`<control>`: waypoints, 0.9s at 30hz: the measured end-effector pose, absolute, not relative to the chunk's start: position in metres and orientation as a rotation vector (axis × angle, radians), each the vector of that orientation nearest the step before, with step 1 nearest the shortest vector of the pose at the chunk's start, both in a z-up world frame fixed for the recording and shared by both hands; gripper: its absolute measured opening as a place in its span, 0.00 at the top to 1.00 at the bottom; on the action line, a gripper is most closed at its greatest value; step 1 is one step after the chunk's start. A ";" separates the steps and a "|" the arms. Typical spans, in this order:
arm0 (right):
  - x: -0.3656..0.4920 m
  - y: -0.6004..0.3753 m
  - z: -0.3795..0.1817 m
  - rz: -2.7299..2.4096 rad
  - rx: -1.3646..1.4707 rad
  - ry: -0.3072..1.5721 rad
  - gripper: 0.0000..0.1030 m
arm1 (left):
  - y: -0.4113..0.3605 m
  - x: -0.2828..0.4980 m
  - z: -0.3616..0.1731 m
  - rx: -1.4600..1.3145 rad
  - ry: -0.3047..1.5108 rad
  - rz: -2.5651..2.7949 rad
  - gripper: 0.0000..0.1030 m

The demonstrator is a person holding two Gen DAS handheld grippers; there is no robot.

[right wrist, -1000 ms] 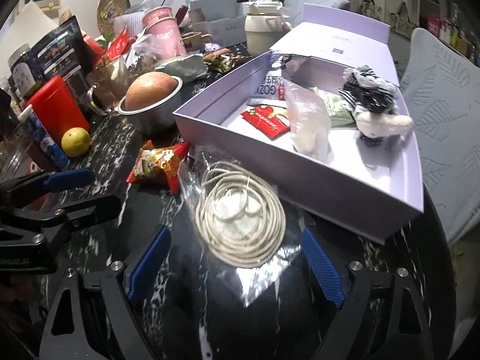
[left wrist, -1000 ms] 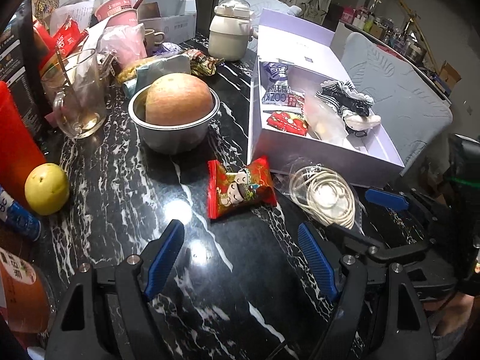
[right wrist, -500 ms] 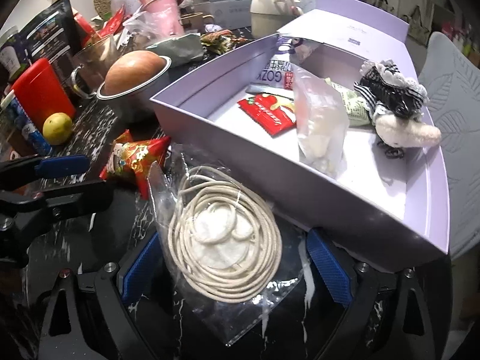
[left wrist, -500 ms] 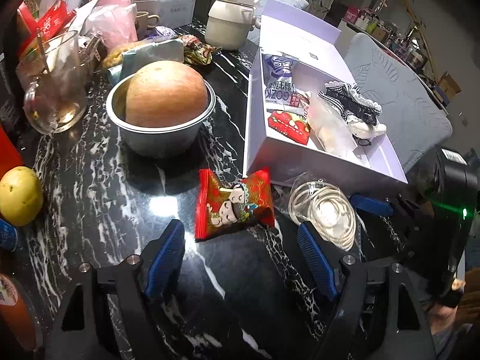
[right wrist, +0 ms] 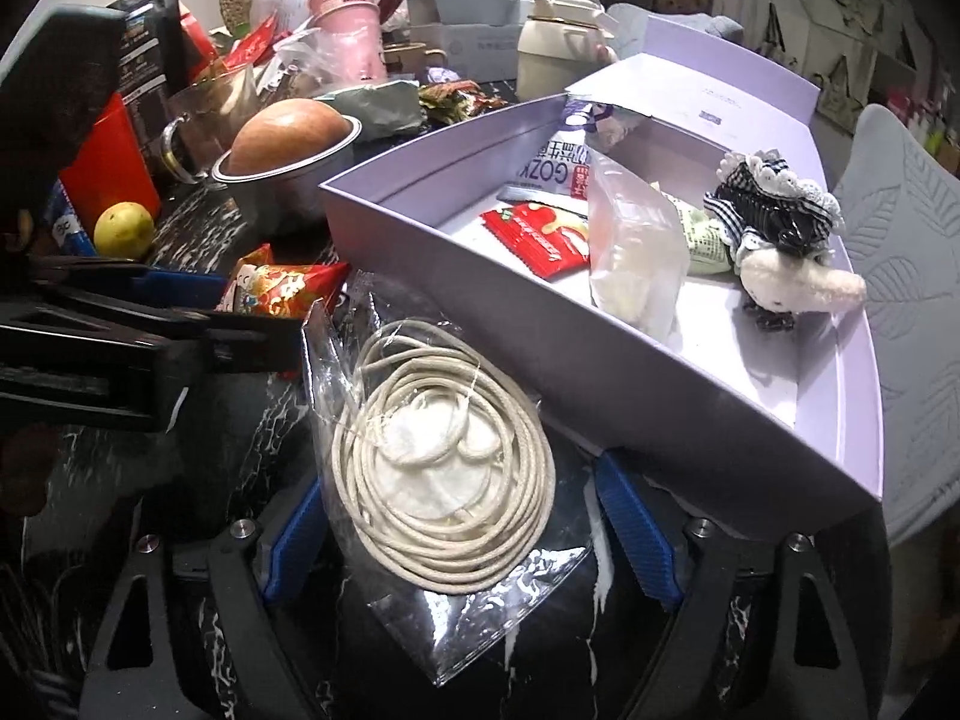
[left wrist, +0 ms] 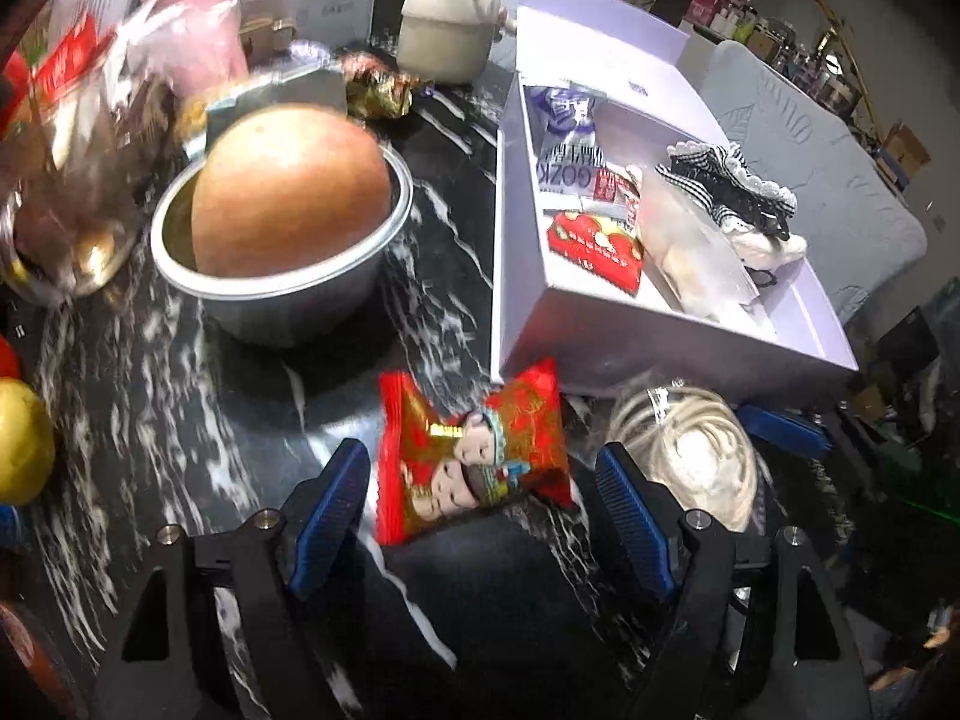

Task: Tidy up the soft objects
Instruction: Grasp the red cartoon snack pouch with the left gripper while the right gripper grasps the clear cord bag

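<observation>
Change since earlier: left gripper moved in toward lilac box, red snack packet now between its fingers, was ahead of them; right gripper narrowing around the bagged rope coil, bag now reaching the left pad.
Left claw: wide, blue pads either side of snack packet, clear gap both sides, no contact.
Right claw: jaws closing, rope bag between them; left pad at bag edge, right pad apart; no firm pinch visible.
Snack packet: flat on black marble table, just in front of box's near-left corner.
Rope coil: in clear plastic bag, on table against box's near wall, right of snack packet.
Lilac box: open, lid standing up at far end; inside red sachet, clear pouch, printed packs, plush toy in checked dress.
Left of box: metal bowl with big round fruit; yellow fruit further left.
Beyond box's far-left corner: cream pot, pink cup, wrappers, clutter, blurred.
Right of box: pale embossed chair.
</observation>
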State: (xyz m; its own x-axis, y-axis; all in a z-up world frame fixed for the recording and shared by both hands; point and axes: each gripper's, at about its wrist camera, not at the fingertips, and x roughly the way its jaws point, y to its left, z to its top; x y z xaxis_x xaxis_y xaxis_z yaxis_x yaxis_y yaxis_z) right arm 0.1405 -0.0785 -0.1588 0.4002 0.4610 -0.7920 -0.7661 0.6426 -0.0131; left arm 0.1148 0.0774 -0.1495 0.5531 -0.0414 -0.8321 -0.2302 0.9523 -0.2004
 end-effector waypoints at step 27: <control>0.117 -0.135 -0.149 0.780 -0.365 0.907 0.50 | 0.006 0.073 -0.148 -0.218 1.000 0.065 0.50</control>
